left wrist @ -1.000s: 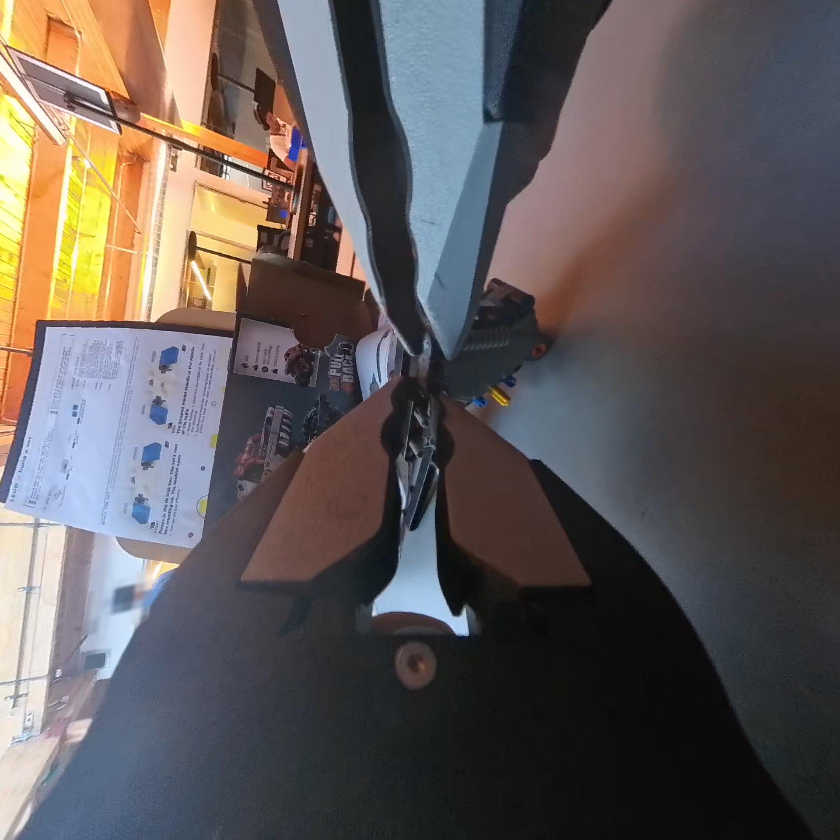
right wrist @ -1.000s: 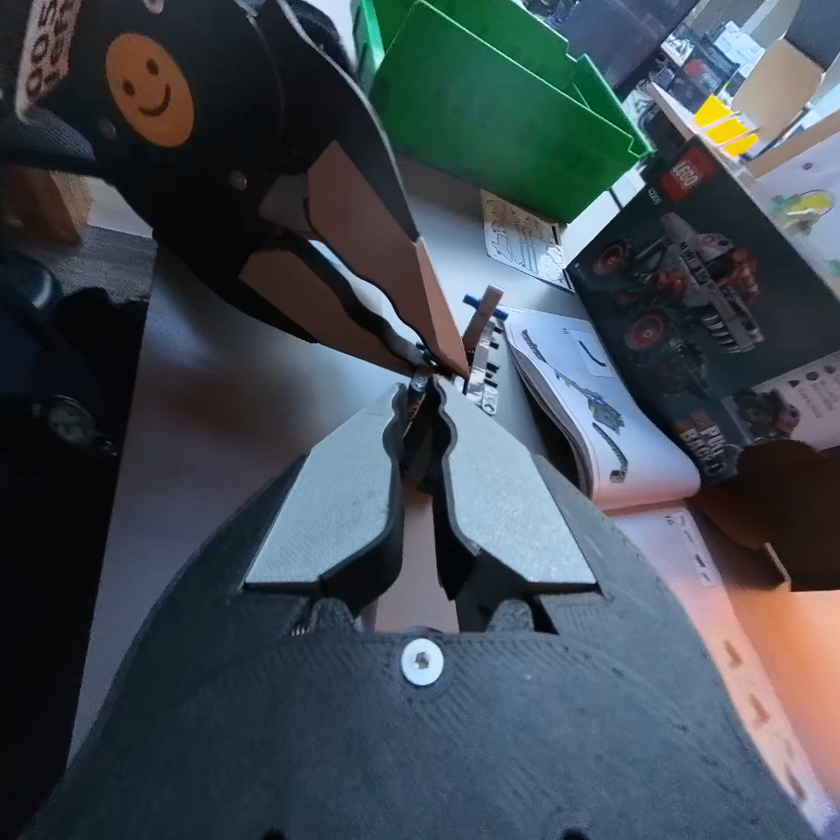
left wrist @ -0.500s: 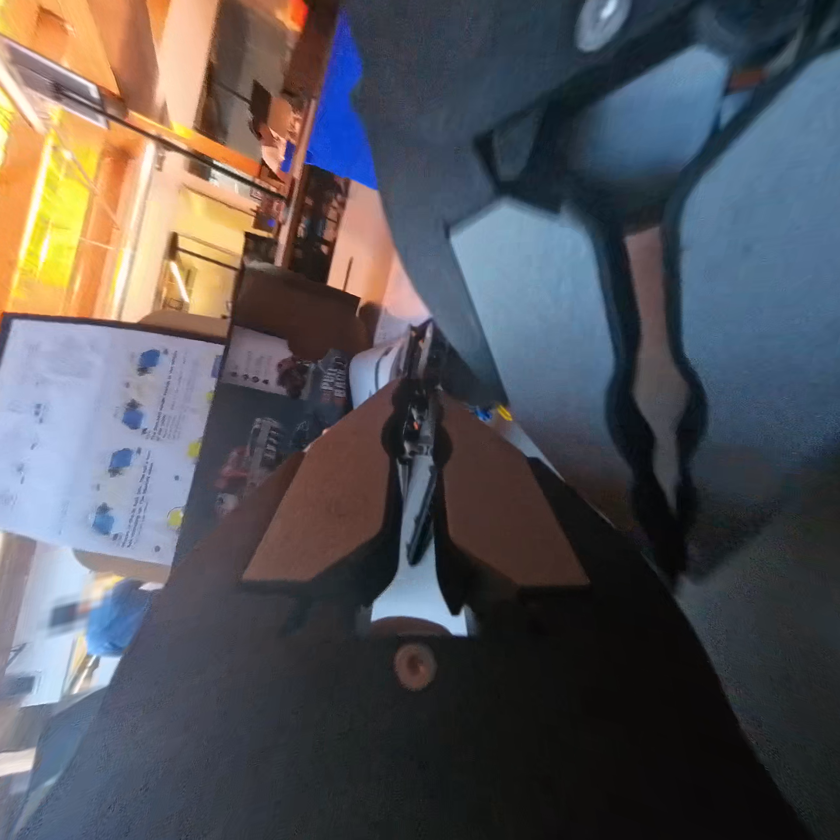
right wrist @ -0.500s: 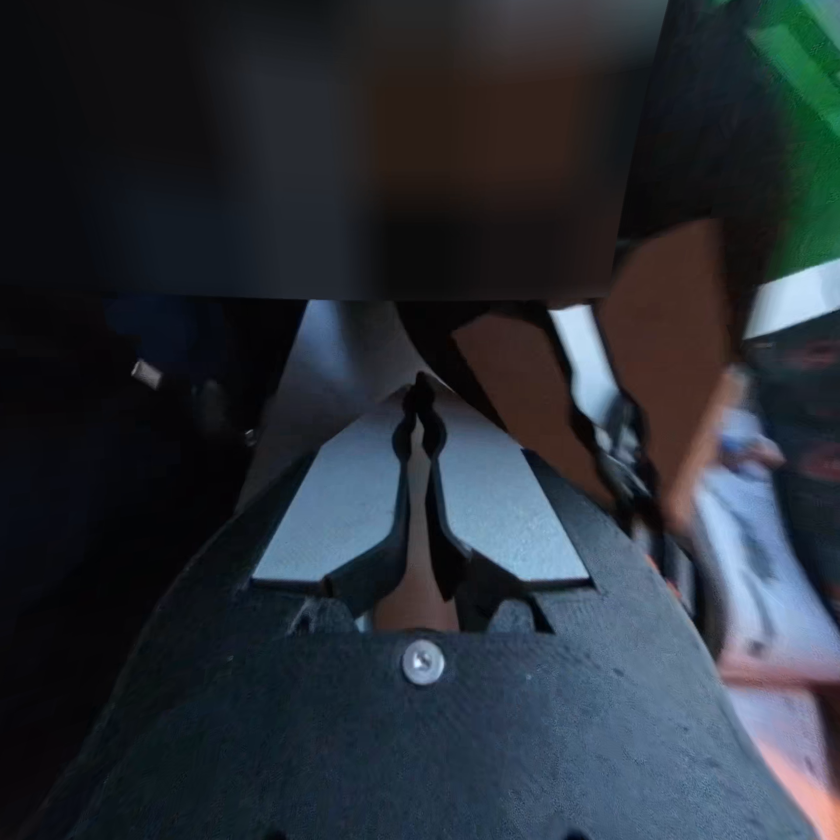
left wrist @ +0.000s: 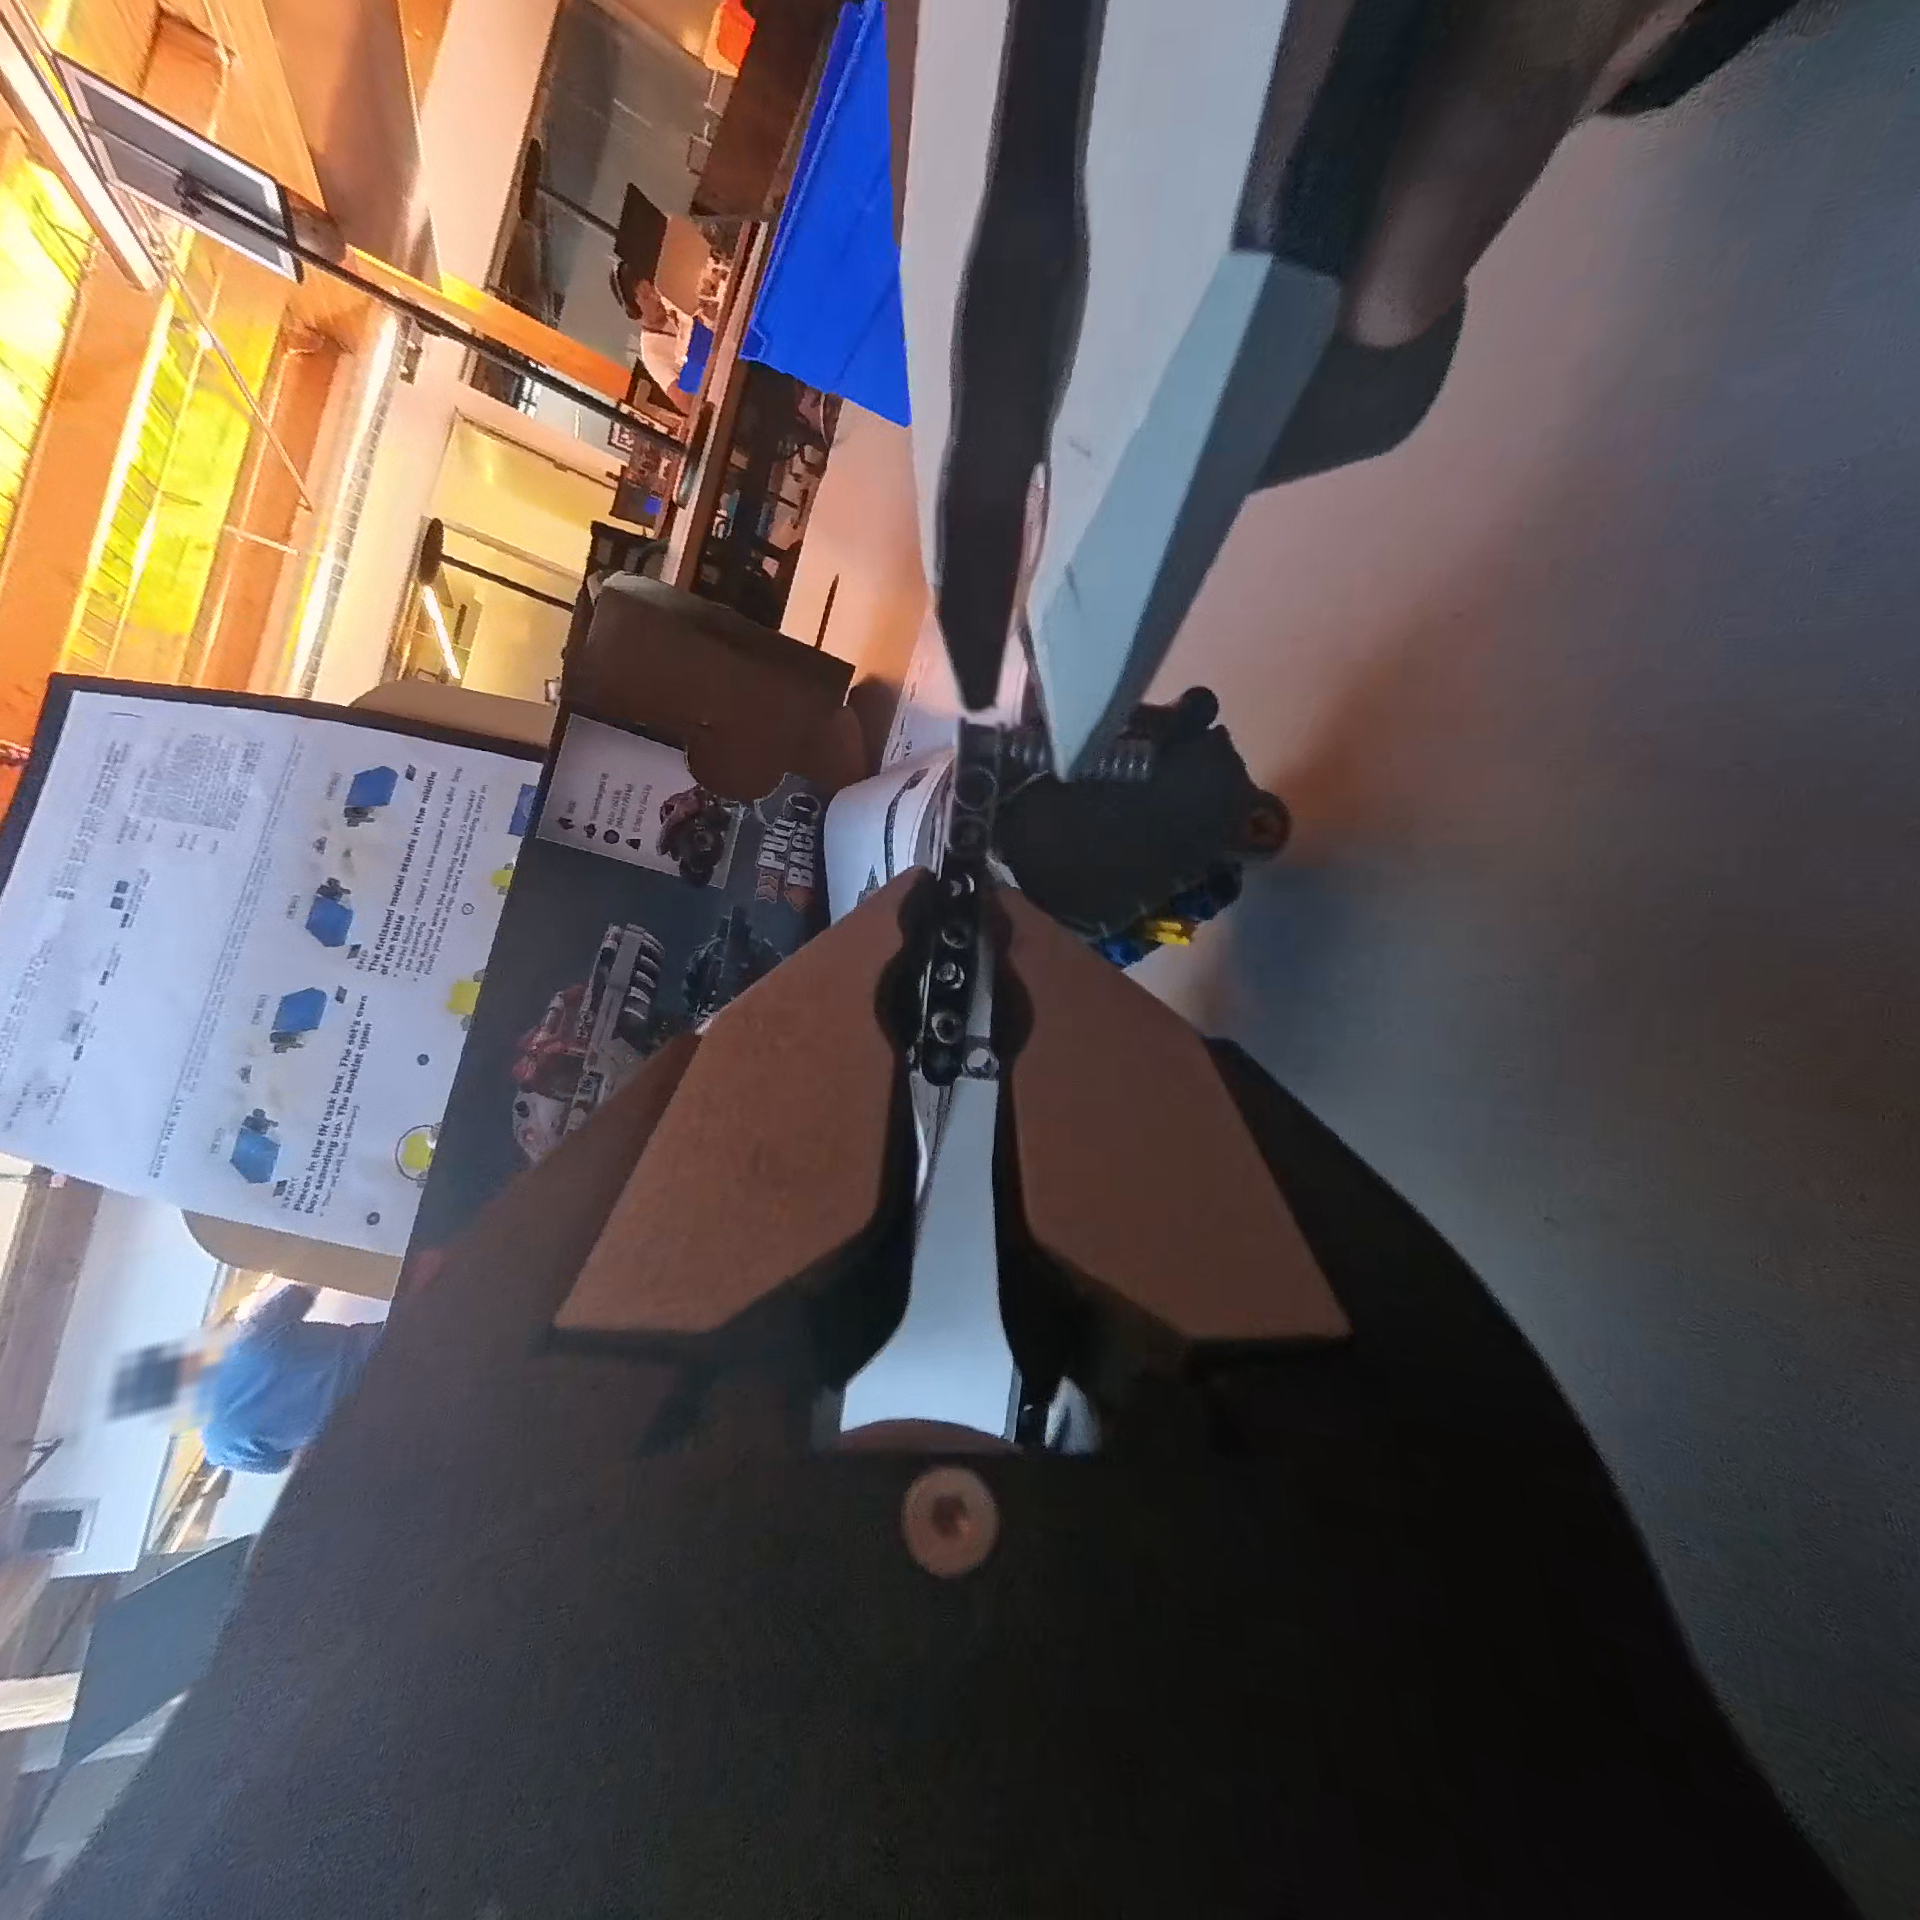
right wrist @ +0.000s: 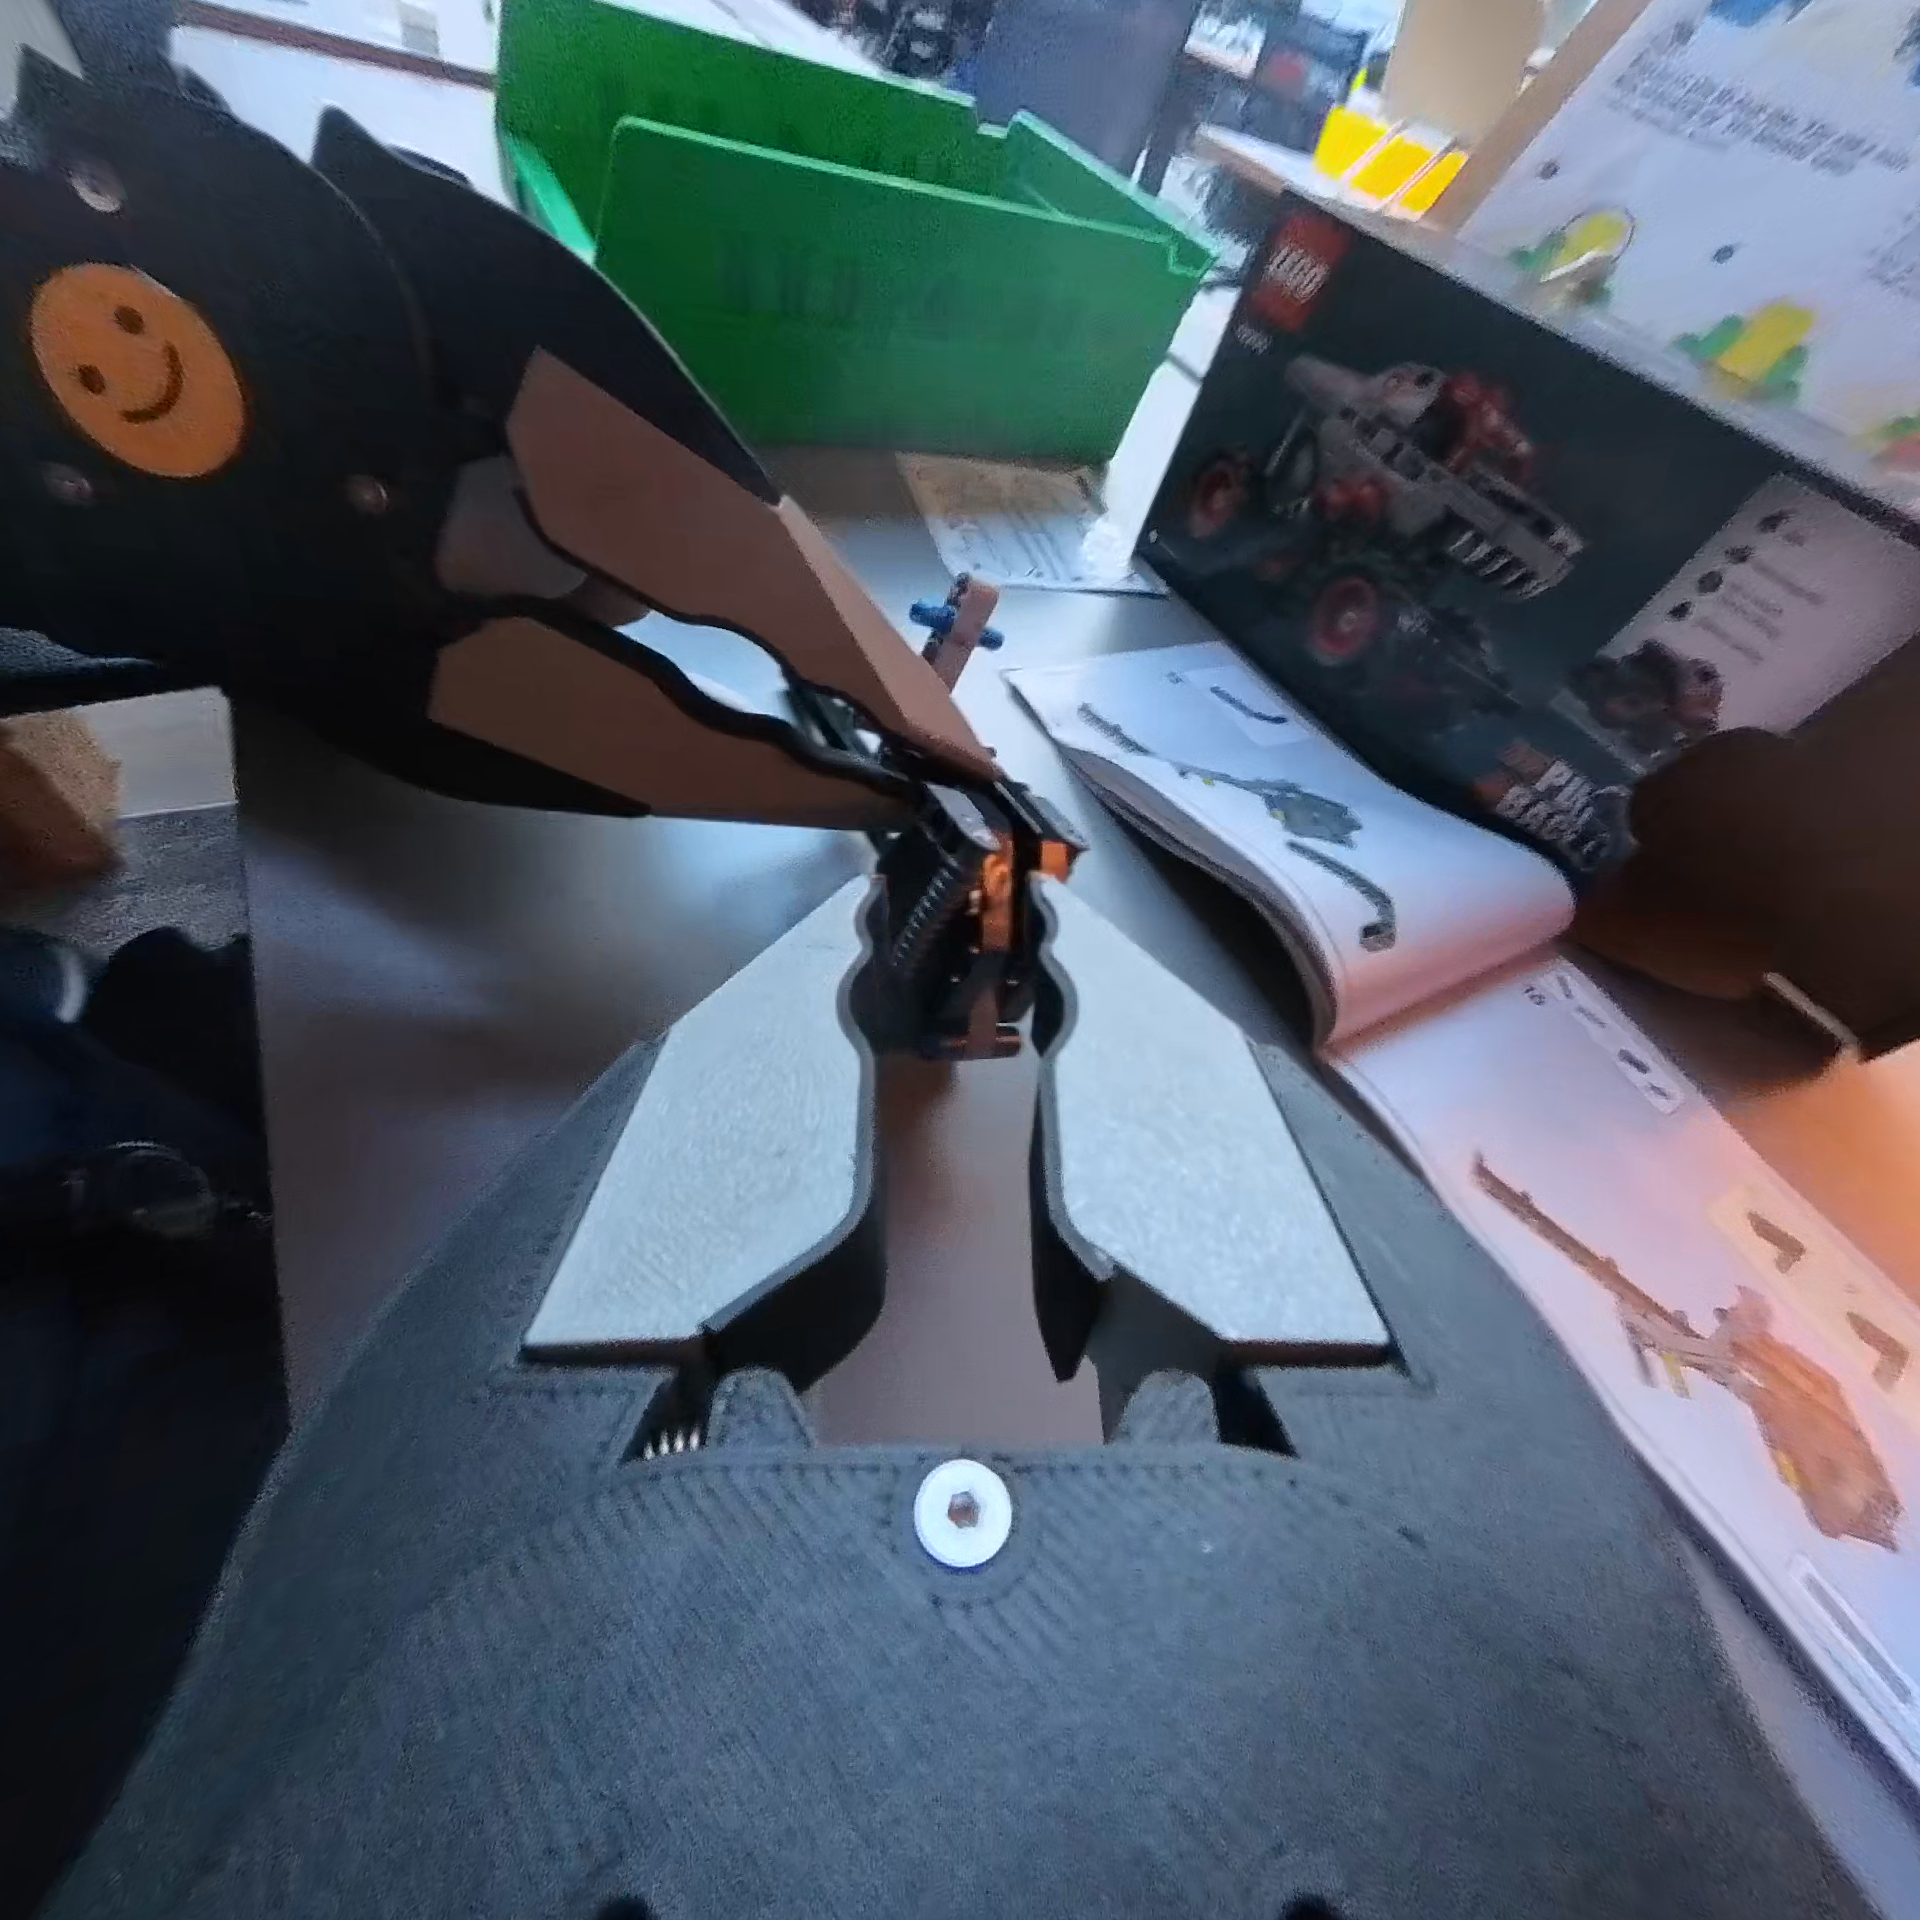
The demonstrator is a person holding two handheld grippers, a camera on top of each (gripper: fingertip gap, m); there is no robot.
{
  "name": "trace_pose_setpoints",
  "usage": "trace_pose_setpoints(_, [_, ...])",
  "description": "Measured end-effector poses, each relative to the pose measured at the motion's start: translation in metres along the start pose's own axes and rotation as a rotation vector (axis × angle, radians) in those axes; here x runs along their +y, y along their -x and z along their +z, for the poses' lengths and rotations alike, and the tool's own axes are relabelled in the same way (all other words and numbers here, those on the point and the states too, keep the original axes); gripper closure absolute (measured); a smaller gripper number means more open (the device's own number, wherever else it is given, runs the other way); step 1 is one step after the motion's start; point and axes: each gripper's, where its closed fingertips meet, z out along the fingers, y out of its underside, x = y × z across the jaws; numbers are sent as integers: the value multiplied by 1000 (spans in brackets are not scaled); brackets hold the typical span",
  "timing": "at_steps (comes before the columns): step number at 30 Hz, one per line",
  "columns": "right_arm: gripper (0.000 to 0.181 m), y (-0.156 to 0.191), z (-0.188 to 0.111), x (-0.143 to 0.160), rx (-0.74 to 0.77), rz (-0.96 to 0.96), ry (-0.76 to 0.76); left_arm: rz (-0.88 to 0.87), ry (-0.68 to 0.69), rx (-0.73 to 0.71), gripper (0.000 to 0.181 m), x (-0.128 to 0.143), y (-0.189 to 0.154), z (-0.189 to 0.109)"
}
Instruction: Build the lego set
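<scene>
**Two grippers meet over one Lego assembly**

In the right wrist view, the left gripper (right wrist: 935, 774) comes in from nine o'clock: a black shell with an orange smiley disc (right wrist: 135, 369), its flat tan fingers (right wrist: 665, 540) tapering to a point. Its own view shows those fingers pinched on a thin grey beam (left wrist: 954, 966) with a row of round holes, the beam running on toward twelve o'clock past the tips.

At centre, the right gripper (right wrist: 954, 914) has matte grey, finely grained fingers (right wrist: 727, 1153) with wavy black inner edges. They stand a little apart and are clamped on a dark motor block (right wrist: 961, 935), ribbed on one side with orange parts at its top. The beam's far end touches this block.

The grey table (right wrist: 520, 935) is smooth. At two o'clock lies an open instruction booklet (right wrist: 1299, 831) of glossy white pages; beyond it stands the dark cardboard set box (right wrist: 1455, 488). At twelve o'clock sits a green plastic bin (right wrist: 862, 301).
</scene>
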Motion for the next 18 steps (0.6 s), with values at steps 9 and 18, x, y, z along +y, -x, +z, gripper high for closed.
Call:
trace_pose_setpoints(9, [166,-9,11,8,136,-182,127,-22,9,12,175,0,-1,0])
trace_pose_setpoints(18, [170,-12,4,4,231,-209,97,-113,20,62,175,-1,1,7])
